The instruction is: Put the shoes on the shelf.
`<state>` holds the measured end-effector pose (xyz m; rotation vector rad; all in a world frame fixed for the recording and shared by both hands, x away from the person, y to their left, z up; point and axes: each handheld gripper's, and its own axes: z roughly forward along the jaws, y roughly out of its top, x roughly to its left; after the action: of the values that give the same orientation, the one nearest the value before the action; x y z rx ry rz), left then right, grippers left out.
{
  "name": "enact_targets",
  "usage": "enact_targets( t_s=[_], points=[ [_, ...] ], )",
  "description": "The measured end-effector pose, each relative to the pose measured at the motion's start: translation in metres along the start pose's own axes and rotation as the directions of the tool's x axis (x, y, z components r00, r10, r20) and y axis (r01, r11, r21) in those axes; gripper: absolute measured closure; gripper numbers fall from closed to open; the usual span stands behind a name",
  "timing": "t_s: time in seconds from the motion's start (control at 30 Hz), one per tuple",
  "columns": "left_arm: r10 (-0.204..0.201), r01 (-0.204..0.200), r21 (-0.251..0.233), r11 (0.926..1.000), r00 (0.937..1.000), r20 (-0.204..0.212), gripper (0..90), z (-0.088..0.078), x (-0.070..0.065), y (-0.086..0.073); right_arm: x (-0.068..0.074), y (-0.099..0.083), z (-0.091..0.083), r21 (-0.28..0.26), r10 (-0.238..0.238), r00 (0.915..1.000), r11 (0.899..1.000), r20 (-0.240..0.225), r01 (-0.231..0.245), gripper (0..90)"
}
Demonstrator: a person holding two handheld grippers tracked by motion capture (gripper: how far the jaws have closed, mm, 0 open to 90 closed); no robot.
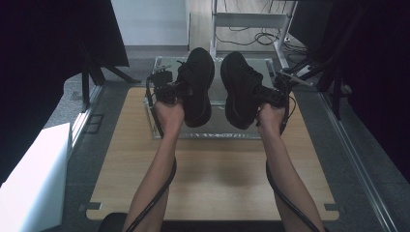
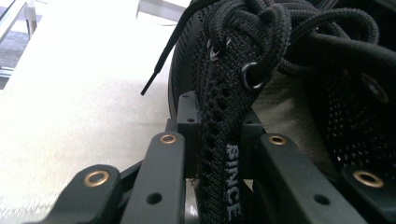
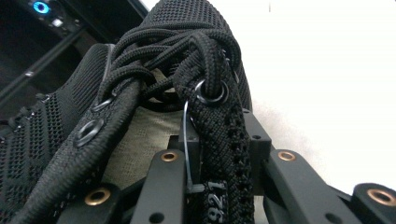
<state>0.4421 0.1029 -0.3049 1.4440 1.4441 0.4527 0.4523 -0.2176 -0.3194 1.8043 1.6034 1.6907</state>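
Sneakers: left black sneaker (image 1: 196, 87) and right black sneaker (image 1: 241, 89) hang soles-up above the clear tray (image 1: 157, 126) on the desk (image 1: 212, 179). Left hand-held gripper (image 1: 170, 89) is clamped on its shoe's tongue (image 2: 224, 154); right hand-held gripper (image 1: 275, 94) likewise on its tongue (image 3: 226, 154). Advice: knit grip is thin, so move slowly, level the soles, lower side by side, release once they're seated.

Your surface: light wooden tabletop (image 1: 212, 169).
A clear plastic box (image 1: 193, 133) sits at its far edge.
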Motion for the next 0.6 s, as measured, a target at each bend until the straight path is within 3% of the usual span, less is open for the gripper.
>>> enact_targets(
  t_s=[0.13,0.3,0.47,0.6],
  points=[
    [0.006,-0.005,0.02,0.9998,0.9997,-0.024,76.9,0.01,-0.005,0.006,0.003,0.003,0.009,0.0,-0.012,0.9992,1.0,0.038,0.012,75.6],
    [0.027,-0.023,0.05,0.9985,0.9973,-0.068,75.7,0.018,-0.013,0.01,0.012,0.006,0.018,0.017,-0.072,0.9937,0.997,0.086,0.071,75.5],
    [0.033,-0.027,0.061,0.9978,0.9953,-0.091,75.4,0.022,-0.017,0.013,0.026,0.009,0.027,0.051,-0.156,0.9738,0.987,0.165,0.15,74.9],
    [0.029,-0.022,0.07,0.9973,0.9934,-0.111,73.5,0.027,-0.021,0.016,0.033,0.009,0.033,0.072,-0.185,0.9612,0.982,0.205,0.173,73.9]
  ],
)
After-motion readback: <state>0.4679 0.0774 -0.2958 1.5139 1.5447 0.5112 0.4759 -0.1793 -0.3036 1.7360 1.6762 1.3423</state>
